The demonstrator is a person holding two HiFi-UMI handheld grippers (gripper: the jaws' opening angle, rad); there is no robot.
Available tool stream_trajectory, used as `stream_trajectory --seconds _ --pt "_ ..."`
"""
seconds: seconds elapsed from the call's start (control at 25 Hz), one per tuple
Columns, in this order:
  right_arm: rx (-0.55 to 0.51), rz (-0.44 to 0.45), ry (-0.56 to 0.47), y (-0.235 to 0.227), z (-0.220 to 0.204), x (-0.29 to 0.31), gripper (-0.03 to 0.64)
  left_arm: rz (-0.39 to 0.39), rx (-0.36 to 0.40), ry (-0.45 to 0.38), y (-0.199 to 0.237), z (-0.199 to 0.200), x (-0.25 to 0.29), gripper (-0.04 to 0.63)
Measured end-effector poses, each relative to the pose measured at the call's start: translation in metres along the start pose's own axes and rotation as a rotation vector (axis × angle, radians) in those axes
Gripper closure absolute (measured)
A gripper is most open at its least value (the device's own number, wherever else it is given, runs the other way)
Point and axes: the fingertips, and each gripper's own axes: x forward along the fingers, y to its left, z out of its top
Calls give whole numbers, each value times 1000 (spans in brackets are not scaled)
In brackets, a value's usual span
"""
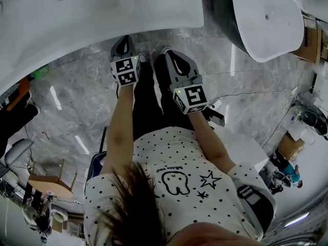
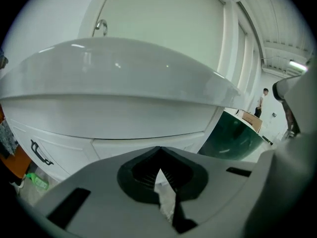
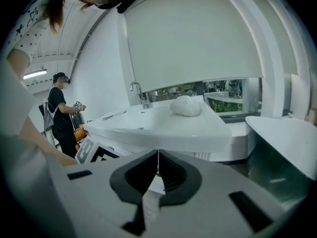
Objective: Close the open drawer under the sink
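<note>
A white sink basin (image 1: pixel 102 14) juts out over the grey marble floor. In the left gripper view the basin (image 2: pixel 114 83) overhangs a white cabinet front (image 2: pixel 143 143) with a seam and a black handle (image 2: pixel 40 152). I cannot tell whether a drawer stands out. My left gripper (image 1: pixel 123 41) (image 2: pixel 159 148) is held just short of the basin's edge, jaws shut with nothing between them. My right gripper (image 1: pixel 166 50) (image 3: pixel 158 152) is beside it, also shut and empty. It looks across at a basin (image 3: pixel 163 128) with a faucet (image 3: pixel 138 93).
A dark green tub with a white rim (image 1: pixel 261 19) (image 2: pixel 237 135) stands to the right of the sink. A white lump (image 3: pixel 187 105) lies on the counter. A person in black (image 3: pixel 59 113) stands at the left, and a wooden stool (image 1: pixel 48 181) sits at the lower left.
</note>
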Motion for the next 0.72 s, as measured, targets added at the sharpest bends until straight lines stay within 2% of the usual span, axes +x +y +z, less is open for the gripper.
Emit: stream_trajectory --seconds 0.4,0.72 --pt "-26 9 -2 20 14 -14 603 -46 31 -95 -8 43 -41 591" --pt "-69 32 -29 32 34 -28 603 -64 63 -219 -16 93 -91 591"
